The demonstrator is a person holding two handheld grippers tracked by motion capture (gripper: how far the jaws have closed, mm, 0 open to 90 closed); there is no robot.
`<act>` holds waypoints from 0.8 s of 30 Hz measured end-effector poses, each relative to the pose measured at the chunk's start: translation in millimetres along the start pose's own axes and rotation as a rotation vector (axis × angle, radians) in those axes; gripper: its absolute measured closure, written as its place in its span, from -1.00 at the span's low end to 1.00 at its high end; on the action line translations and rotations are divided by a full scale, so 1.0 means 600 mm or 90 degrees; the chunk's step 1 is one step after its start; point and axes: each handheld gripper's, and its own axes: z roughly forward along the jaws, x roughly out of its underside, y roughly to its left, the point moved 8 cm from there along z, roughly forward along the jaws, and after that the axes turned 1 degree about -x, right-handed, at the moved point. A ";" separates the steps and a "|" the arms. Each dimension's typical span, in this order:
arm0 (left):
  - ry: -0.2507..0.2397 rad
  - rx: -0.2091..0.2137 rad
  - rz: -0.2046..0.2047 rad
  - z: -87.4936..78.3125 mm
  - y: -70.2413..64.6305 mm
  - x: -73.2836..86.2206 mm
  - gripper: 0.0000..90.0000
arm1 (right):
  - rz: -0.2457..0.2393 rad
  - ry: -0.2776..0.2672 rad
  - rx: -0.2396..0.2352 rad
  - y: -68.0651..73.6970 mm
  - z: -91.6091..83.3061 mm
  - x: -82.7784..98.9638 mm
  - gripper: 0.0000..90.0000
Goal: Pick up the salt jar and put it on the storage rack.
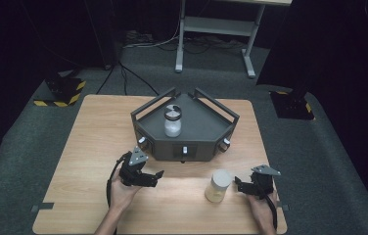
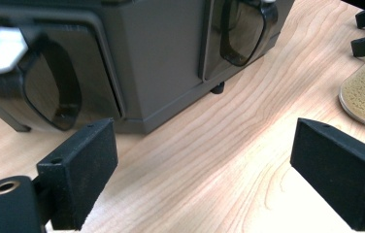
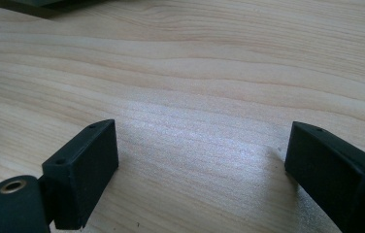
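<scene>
Both the left gripper (image 1: 158,175) and right gripper (image 1: 237,182) gape empty beside the tan-powder jar (image 1: 218,186); the left gripper view catches the grey tray's (image 2: 166,63) white knob (image 2: 3,48).

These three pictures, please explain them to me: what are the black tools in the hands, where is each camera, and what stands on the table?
A person sits at a wooden table and holds a hand tool in each hand: the left gripper and the right gripper. Each has two black jaws, which stand open and hold nothing.

The high view looks down from above the person. The other two pictures come from small cameras riding on each gripper, looking along its jaws.

On the table stands a dark angular tray with a jar of white powder on it. A jar of tan powder stands on the wood near the right gripper.
</scene>
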 end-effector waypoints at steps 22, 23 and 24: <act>0.071 0.002 0.002 0.065 -0.008 0.049 -0.79 | 0.000 0.001 0.001 0.000 0.000 0.000 -0.74; 0.073 -0.002 0.006 0.067 -0.010 0.050 -0.79 | 0.000 0.001 0.001 0.000 0.000 0.000 -0.74; 0.076 -0.005 0.008 0.069 -0.011 0.050 -0.79 | 0.000 0.001 0.001 0.000 0.000 0.000 -0.74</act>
